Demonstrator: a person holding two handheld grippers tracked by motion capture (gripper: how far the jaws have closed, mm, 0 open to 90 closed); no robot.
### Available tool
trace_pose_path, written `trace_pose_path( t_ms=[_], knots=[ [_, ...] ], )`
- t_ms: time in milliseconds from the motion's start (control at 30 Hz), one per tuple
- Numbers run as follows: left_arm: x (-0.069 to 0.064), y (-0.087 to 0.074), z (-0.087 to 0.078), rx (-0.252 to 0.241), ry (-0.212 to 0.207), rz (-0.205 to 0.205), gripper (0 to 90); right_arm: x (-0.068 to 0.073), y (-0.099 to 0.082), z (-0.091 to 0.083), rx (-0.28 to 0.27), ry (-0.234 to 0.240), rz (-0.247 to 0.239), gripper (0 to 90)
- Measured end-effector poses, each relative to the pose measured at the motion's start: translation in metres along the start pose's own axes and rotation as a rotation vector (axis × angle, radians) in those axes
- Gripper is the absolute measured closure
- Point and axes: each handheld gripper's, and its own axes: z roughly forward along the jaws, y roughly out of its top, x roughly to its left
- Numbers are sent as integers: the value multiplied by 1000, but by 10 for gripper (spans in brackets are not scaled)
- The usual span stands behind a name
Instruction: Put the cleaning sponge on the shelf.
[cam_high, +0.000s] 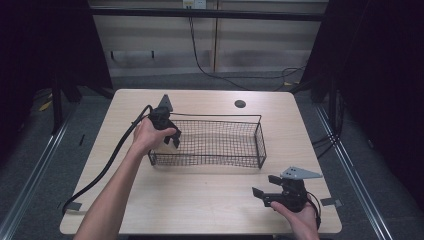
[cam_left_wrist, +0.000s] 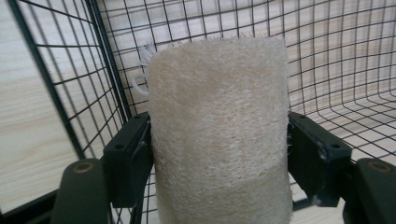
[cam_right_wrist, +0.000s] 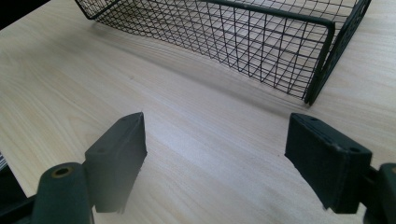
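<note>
One black wire basket (cam_high: 215, 142) sits in the middle of a pale wooden table (cam_high: 200, 200); it is rectangular, with open mesh walls and floor. At its left end the left gripper (cam_high: 170, 137) reaches over the rim, its two jaws clamped on one loofah sponge (cam_left_wrist: 219, 135), a cream, coarse-fibred cylinder standing upright inside the basket near a corner. The right gripper (cam_high: 267, 196) rests low over the table's near right corner, well apart from the basket, its jaws spread wide with bare wood between them.
</note>
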Motion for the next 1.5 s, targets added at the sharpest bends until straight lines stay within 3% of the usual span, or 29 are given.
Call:
trace_pose_path(
  t_ms=[733, 833, 967, 1000, 1067, 1300, 1367, 1500],
  knots=[
    [-1, 3, 19, 19, 44, -1, 295, 0, 0, 0, 1, 4, 1, 205],
    [-1, 3, 21, 0, 62, -5, 294, 0, 0, 0, 0, 6, 0, 204],
    [-1, 3, 21, -22, 53, -6, 279, 0, 0, 0, 1, 1, 0, 204],
    [-2, 3, 22, 4, 44, 0, 277, 0, 0, 0, 1, 2, 0, 204],
    [-1, 3, 21, 1, 34, -3, 266, 0, 0, 0, 1, 2, 1, 204],
    [-1, 2, 20, 0, 44, -3, 244, 0, 0, 0, 1, 2, 2, 204],
    [-1, 2, 19, 6, 30, 0, 238, 0, 0, 0, 2, 2, 1, 204],
    [-1, 1, 14, -15, 33, -7, 234, 0, 0, 0, 2, 2, 1, 204]
  ],
)
